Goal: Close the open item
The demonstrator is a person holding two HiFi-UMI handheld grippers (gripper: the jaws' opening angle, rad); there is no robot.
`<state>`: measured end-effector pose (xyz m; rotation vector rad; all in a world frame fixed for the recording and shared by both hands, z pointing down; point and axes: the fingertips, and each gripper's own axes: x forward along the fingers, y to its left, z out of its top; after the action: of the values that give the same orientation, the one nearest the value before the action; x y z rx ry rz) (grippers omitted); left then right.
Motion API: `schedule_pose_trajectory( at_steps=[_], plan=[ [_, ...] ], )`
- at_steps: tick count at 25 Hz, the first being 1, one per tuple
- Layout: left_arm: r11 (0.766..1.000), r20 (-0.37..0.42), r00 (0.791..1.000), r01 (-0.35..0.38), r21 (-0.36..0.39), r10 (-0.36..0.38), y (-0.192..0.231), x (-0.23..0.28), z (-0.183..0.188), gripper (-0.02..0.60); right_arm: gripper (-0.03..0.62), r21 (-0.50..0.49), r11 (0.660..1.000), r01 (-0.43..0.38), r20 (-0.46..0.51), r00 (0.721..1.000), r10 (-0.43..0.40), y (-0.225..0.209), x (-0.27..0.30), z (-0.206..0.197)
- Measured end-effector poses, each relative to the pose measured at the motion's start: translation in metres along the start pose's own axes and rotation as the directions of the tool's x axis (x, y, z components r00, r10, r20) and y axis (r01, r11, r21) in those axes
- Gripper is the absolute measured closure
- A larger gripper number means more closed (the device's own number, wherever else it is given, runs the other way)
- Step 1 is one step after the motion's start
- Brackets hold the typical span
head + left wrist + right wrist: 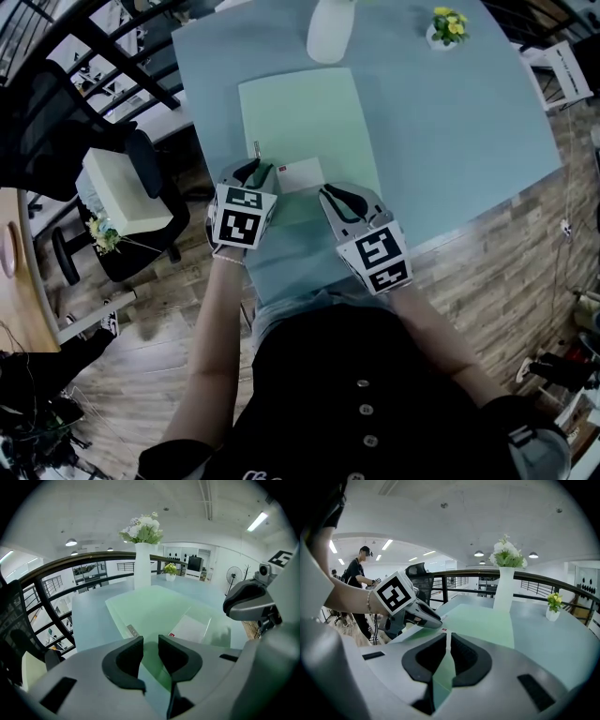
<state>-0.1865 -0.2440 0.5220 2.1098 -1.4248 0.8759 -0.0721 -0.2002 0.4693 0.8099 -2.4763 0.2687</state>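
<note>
**Thin green folder, pinched at its near end**

The green folder (pixel 300 117) lies flat on the table (pixel 450 131). It runs from the near edge toward the far edge, a little left of the middle. Its near end is raised off the surface where both grippers meet it. A white sheet (pixel 300 174) shows through the translucent cover there, and a small metal piece (pixel 256 148) sits at the folder's left side.

The right gripper (pixel 448 641) has its jaws almost together, with the thin edge of the green cover running between the pads, so it appears to be pinching that flap. The left gripper (pixel 150 644) has its jaws clearly apart. Green plastic shows in the gap, but the pads do not seem to press on it.

The folder looks light, thin and floppy, more a film than a board. It will probably bend and sag from wherever it is gripped, and its smooth surface may slip out of a light pinch. It does not look fragile, though a hard squeeze could crease it.

The best hold is likely on the free near edge of the cover, close to its two corners, one gripper at each. That way the flap should come down evenly over the white sheet without twisting.
</note>
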Motion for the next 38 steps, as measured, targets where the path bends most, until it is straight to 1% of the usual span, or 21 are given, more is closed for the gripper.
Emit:
schedule_pose_trajectory(
  at_steps=[4,7,9,11,14,18,21,23,27,29,32,34,36,38],
  plan=[
    [0.999,0.033,0.999,0.014,-0.04,-0.013,-0.002,-0.002,0.0,0.466,0.562,0.016,1.0,-0.002,0.001,1.0,0.002,-0.002,-0.002,-0.001],
    [0.995,0.078,0.997,0.032,-0.094,-0.024,0.001,-0.004,0.003,0.465,0.563,0.029,1.0,-0.003,0.008,1.0,0.003,-0.004,-0.004,0.001],
    [0.992,0.103,0.994,0.045,-0.114,-0.033,0.002,-0.006,0.005,0.465,0.562,0.037,0.999,-0.008,0.004,1.0,0.008,-0.005,-0.006,0.001],
    [0.993,0.106,0.994,0.047,-0.113,-0.035,0.001,-0.007,0.006,0.463,0.562,0.053,0.998,-0.019,-0.001,1.0,0.019,-0.006,-0.009,-0.001],
    [0.994,0.098,0.995,0.031,-0.102,-0.02,0.001,-0.01,0.008,0.463,0.562,0.082,0.996,-0.023,0.005,1.0,0.023,-0.009,-0.012,-0.001],
    [0.996,0.098,0.995,0.021,-0.084,-0.013,-0.003,-0.014,0.013,0.476,0.559,0.126,0.992,-0.027,0.007,1.0,0.026,-0.014,-0.016,0.002],
    [0.996,0.118,0.993,0.025,-0.088,-0.014,-0.008,-0.02,0.02,0.474,0.559,0.134,0.991,-0.029,0.021,0.999,0.026,-0.017,-0.02,0.007],
    [0.994,0.144,0.989,0.04,-0.097,-0.026,-0.012,-0.027,0.027,0.476,0.559,0.131,0.991,-0.032,0.026,0.999,0.029,-0.017,-0.022,0.011],
    [0.986,0.222,0.973,0.099,-0.133,-0.068,-0.021,-0.047,0.05,0.502,0.556,0.108,0.994,-0.033,0.044,0.999,0.028,-0.02,-0.027,0.021],
    [0.984,0.263,0.962,0.115,-0.133,-0.077,-0.026,-0.059,0.062,0.515,0.556,0.102,0.994,-0.037,0.061,0.998,0.03,-0.022,-0.031,0.028],
    [0.987,0.318,0.944,0.126,-0.101,-0.089,-0.036,-0.078,0.081,0.532,0.56,0.1,0.994,-0.041,0.095,0.995,0.031,-0.024,-0.038,0.039],
    [0.988,0.341,0.935,0.135,-0.078,-0.101,-0.043,-0.088,0.091,0.538,0.578,0.097,0.995,-0.038,0.123,0.992,0.026,-0.026,-0.045,0.048],
    [0.987,0.359,0.925,0.153,-0.052,-0.125,-0.053,-0.097,0.099,0.543,0.588,0.084,0.996,-0.033,0.155,0.988,0.02,-0.027,-0.054,0.06],
    [0.983,0.383,0.91,0.182,-0.03,-0.157,-0.064,-0.107,0.106,0.546,0.588,0.057,0.998,-0.027,0.184,0.983,0.016,-0.026,-0.063,0.071]
  ],
)
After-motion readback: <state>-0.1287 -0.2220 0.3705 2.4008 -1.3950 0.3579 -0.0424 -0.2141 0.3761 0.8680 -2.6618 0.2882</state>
